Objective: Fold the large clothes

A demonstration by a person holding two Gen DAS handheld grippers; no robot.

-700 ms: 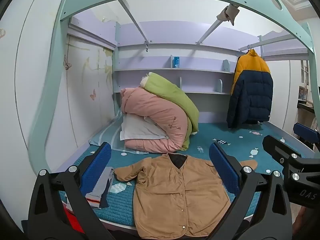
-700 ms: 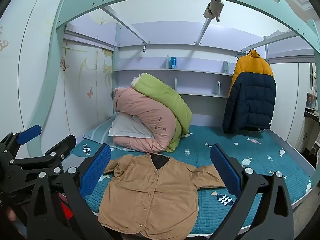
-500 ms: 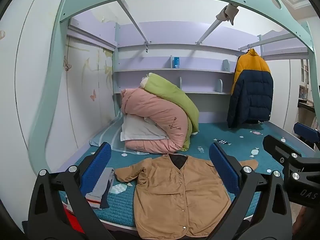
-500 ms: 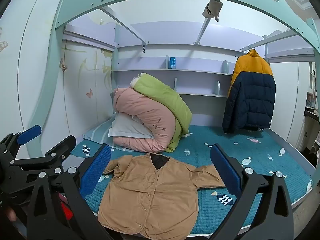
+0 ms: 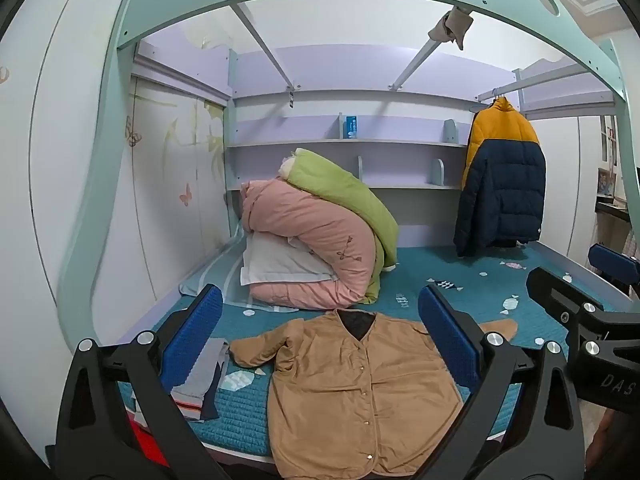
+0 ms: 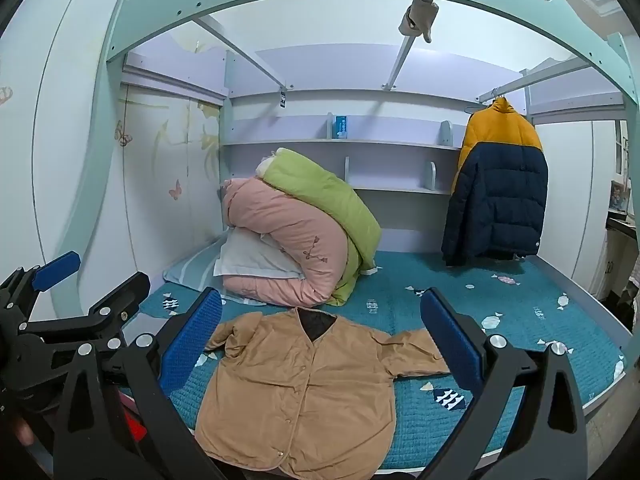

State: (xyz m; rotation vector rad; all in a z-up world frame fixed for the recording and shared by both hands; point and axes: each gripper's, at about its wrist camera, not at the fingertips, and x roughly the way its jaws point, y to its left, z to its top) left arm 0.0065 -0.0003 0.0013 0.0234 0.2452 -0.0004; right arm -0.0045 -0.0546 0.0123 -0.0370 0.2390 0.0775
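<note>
1. The tan jacket lay spread flat, front up and buttoned, on the near edge of the teal mattress, collar toward the back, both sleeves out to the sides.
2. The left gripper hung above it, jaws spread as wide as they go, nothing between the blue pads.
3. The right gripper did likewise, wide open and empty, beside the left one.
4. A small pile of folded clothes sat just left of the jacket.
5. Behind it, a pink quilt and a green quilt were heaped on a pillow.
6. A yellow-and-navy puffer coat hung at the back right.
</note>
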